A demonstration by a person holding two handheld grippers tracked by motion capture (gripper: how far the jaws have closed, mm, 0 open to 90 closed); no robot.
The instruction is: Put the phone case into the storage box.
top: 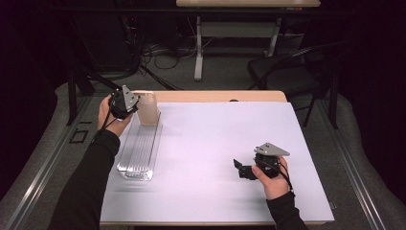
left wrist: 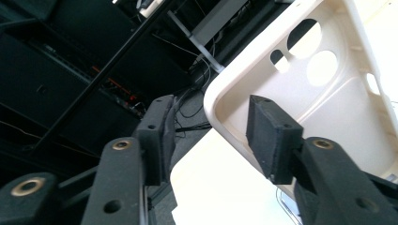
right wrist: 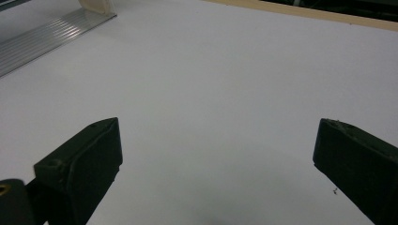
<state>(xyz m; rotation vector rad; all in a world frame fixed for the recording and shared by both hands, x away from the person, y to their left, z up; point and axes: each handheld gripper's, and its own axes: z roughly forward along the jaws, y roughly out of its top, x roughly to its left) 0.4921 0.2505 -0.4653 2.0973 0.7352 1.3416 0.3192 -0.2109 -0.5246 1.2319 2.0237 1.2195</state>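
In the left gripper view, the cream phone case [left wrist: 300, 93] runs off the top and right edges, so its far end is cut off. The right-hand pad [left wrist: 272, 138] of the left gripper [left wrist: 213, 140] hides a bit of the case's rim. You cannot tell if that pad touches it. In the right gripper view, the ridged clear tray [right wrist: 51, 35] is cut off at the left edge, far from the right gripper [right wrist: 218, 154]. The case is just a tiny cream corner at the top there.

No readable text, label or sign anywhere.
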